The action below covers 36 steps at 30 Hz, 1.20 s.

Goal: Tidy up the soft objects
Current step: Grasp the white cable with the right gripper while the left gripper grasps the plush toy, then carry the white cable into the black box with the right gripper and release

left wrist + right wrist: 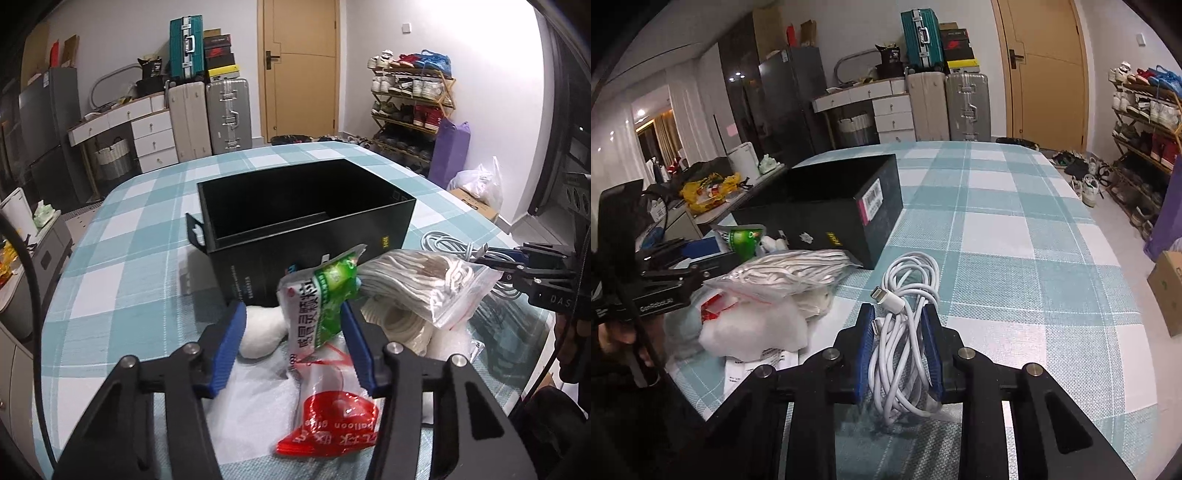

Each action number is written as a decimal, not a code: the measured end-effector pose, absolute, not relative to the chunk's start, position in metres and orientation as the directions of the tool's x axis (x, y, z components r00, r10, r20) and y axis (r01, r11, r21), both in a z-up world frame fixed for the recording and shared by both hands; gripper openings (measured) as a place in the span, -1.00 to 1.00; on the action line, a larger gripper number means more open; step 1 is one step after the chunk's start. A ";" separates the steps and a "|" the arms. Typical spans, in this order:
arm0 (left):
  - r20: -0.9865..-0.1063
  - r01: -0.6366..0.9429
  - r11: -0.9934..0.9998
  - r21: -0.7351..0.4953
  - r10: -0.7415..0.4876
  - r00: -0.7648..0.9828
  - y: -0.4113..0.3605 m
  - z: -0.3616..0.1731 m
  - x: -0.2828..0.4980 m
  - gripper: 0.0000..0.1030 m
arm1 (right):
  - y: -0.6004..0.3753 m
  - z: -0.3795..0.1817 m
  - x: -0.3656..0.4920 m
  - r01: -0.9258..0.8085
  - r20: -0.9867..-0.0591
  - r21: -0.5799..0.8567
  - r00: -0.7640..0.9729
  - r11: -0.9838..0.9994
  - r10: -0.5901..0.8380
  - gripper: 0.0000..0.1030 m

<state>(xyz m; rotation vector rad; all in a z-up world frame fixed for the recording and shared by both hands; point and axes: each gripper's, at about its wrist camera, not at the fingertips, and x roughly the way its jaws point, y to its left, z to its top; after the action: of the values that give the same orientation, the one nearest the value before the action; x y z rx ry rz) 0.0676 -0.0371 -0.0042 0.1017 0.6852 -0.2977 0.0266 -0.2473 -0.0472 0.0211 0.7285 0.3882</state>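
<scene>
An open black box [306,206] stands on the checked tablecloth; it also shows in the right wrist view [827,214]. My left gripper [293,314] is open, its blue fingers either side of a green and white packet [319,299] that leans over a red balloon bag [332,417]. A clear zip bag of white cord [417,284] lies to the right, also in the right wrist view [786,273]. My right gripper [898,314] is shut on a coiled white charging cable [905,332], resting on the table.
A white plush [258,332], bubble wrap [753,328] and a coil of pale tape [399,325] lie in the pile. A paper sheet [753,369] sits near the table's front edge. Suitcases [207,114], drawers and a shoe rack [410,107] stand beyond the table.
</scene>
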 end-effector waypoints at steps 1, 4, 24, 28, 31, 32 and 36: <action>-0.638 0.309 0.951 -0.007 -0.242 0.731 -0.038 -0.005 0.068 -0.01 | -0.247 -0.047 0.026 -0.341 -0.643 0.154 0.678 0.927 0.356 -0.51; -0.646 0.329 0.944 -0.014 -0.259 0.718 -0.042 -0.006 0.070 -0.16 | -0.248 -0.045 0.024 -0.343 -0.633 0.159 0.684 0.926 0.362 -0.51; -0.583 0.422 0.899 -0.118 -0.406 0.704 -0.031 0.014 0.050 -0.97 | -0.242 -0.019 0.010 -0.382 -0.553 0.153 0.731 0.911 0.399 -0.51; -0.576 0.426 0.896 -0.129 -0.417 0.703 -0.028 0.017 0.047 -0.98 | -0.238 -0.013 0.006 -0.392 -0.537 0.150 0.739 0.908 0.407 -0.51; -0.587 0.434 0.893 -0.116 -0.414 0.696 -0.029 0.014 0.046 -0.98 | -0.235 -0.009 0.006 -0.399 -0.535 0.146 0.738 0.905 0.412 -0.51; -0.595 0.437 0.892 -0.112 -0.413 0.690 -0.031 0.011 0.047 -0.98 | -0.234 -0.009 0.006 -0.401 -0.536 0.145 0.737 0.905 0.413 -0.51; -0.620 0.455 0.887 -0.084 -0.404 0.673 -0.040 0.003 0.049 -0.86 | -0.232 -0.010 0.007 -0.404 -0.543 0.144 0.731 0.903 0.413 -0.51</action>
<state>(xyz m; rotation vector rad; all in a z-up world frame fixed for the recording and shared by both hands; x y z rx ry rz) 0.0495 -0.0401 0.0035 0.0794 0.6779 -0.4836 0.0070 -0.2325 -0.0104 0.0167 0.6015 0.4498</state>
